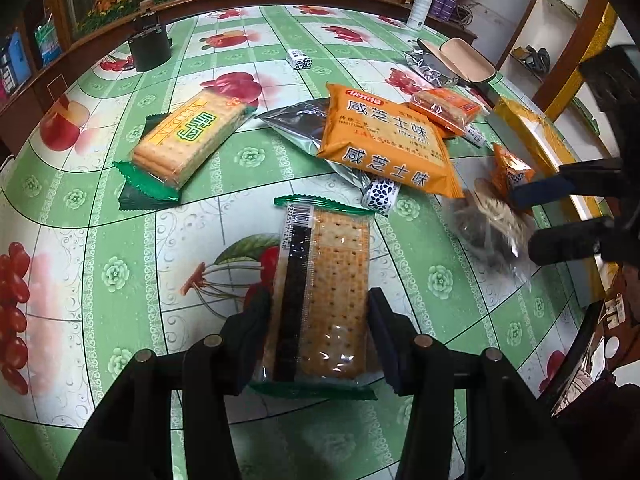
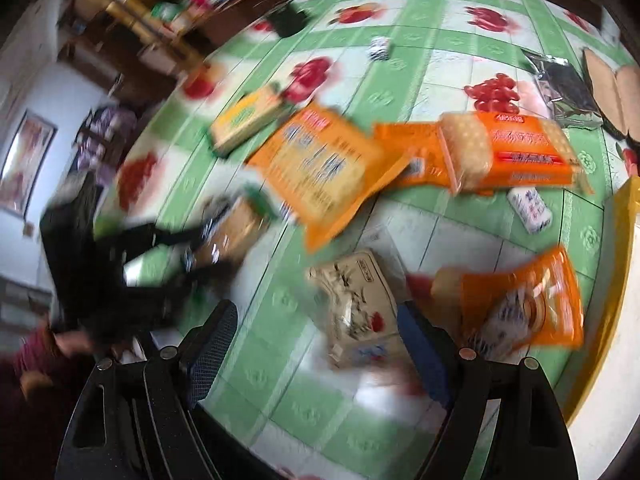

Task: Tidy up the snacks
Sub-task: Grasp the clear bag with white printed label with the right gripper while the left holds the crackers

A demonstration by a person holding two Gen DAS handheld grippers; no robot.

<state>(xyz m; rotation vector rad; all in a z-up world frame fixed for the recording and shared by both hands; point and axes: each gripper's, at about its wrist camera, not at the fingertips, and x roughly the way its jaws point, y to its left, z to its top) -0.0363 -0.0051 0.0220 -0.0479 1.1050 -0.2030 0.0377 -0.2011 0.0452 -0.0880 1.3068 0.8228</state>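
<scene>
My left gripper (image 1: 320, 312) is shut on a clear cracker pack with green ends (image 1: 324, 288), pads pressed on its long sides, low over the green fruit-print tablecloth (image 1: 120, 240). The right wrist view, badly blurred, shows that left gripper (image 2: 208, 244) on the same cracker pack (image 2: 240, 224). My right gripper (image 2: 320, 344) is open, its fingers either side of a beige seed packet (image 2: 356, 308) without touching it. From the left wrist view, the right gripper (image 1: 556, 216) hovers by that blurred seed packet (image 1: 492, 224).
A second green cracker pack (image 1: 188, 140), a large orange bag (image 1: 388, 140), orange biscuit packs (image 1: 444, 108) (image 2: 516, 152), an orange snack bag (image 2: 528, 300) and small white packets (image 2: 530, 208) lie scattered. A yellow box (image 1: 532, 136) lines the right edge. A black pot (image 1: 150, 48) stands far left.
</scene>
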